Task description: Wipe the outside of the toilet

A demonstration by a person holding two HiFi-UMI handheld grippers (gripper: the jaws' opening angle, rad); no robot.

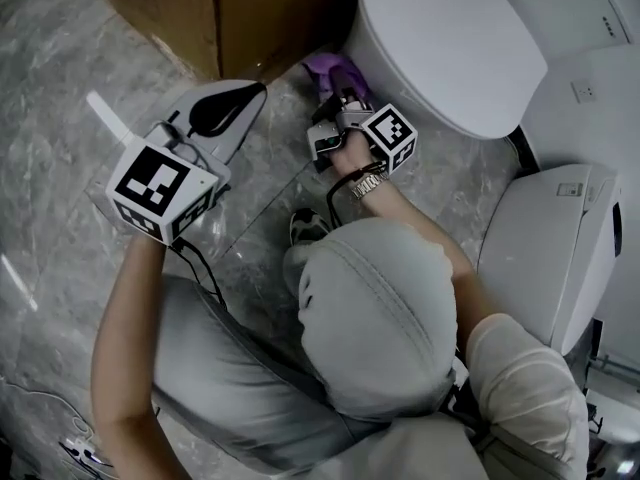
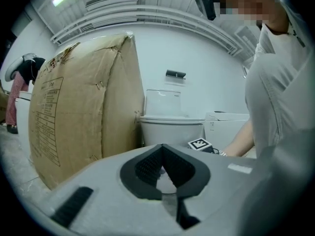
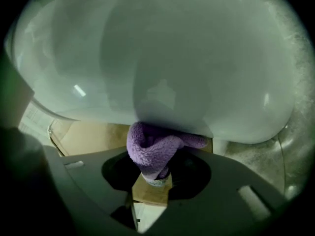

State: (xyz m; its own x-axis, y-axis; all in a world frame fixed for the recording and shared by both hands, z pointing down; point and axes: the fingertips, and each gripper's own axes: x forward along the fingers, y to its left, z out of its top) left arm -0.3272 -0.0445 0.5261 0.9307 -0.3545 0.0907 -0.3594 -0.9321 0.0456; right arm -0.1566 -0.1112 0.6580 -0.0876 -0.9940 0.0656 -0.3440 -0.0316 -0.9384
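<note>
- Beside the toilet (image 1: 440, 48), a person crouches on the grey marbled floor (image 1: 60, 88), with a gripper in each hand.
- The right gripper (image 1: 335, 98) reaches in low at the bowl's outer wall. Its jaws are clamped on a purple fleecy cloth (image 1: 330, 68).
- In the right gripper view, the cloth (image 3: 150, 149) bunches up out of the right gripper (image 3: 152, 173), and its top presses against the curved white underside of the toilet (image 3: 162, 58).
- The left gripper (image 1: 235, 98) is held out over the floor, well apart from the bowl, and points toward the cardboard box (image 1: 200, 8).
- In the left gripper view, the left gripper (image 2: 161, 154) has its ribbed pads meeting at the tips, with nothing held between them.
- That view looks level across the room. The cardboard box (image 2: 83, 117) stands just left of the toilet (image 2: 170, 129), whose lid is down.
- A metal wristwatch (image 1: 367, 185) sits on the wrist behind the right gripper.
- A second white lidded fixture (image 1: 560, 248) stands near the toilet, on the person's right.
</note>
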